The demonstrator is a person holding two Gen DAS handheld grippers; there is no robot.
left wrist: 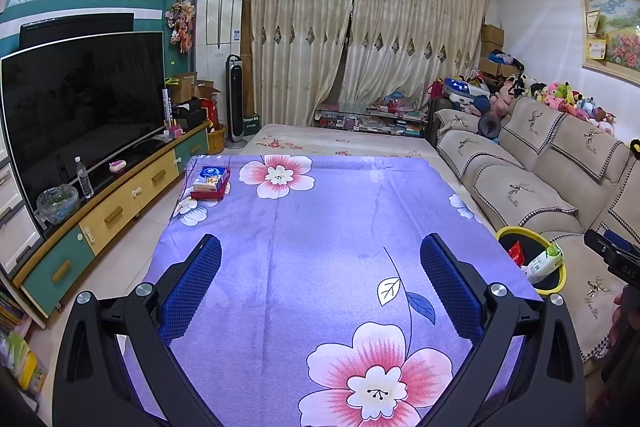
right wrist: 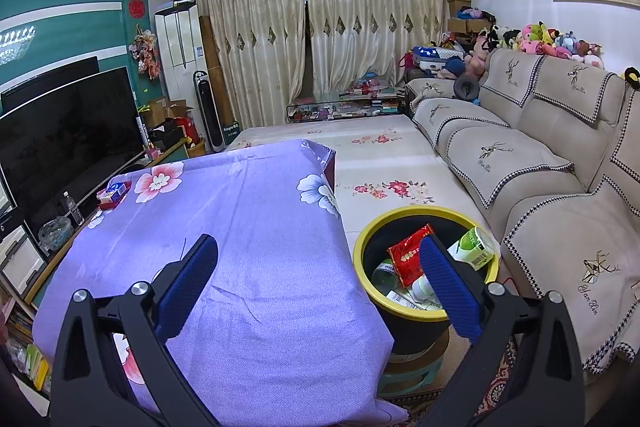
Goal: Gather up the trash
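Left gripper (left wrist: pixel 320 263) jaws wide apart, right gripper (right wrist: pixel 318 261) likewise, both empty

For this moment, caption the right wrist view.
Open right hand-held gripper above purple tablecloth, beside yellow-rimmed bin holding trash.

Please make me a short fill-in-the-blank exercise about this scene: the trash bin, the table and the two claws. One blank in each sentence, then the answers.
1. The trash bin has a rim of ____ colour.
2. The red packet lies ____ the bin.
3. The left claw and the right claw are both ____ and hold nothing.
4. The tissue box sits on the table cloth, near the corner closest to the ____.

Answers: yellow; inside; open; television
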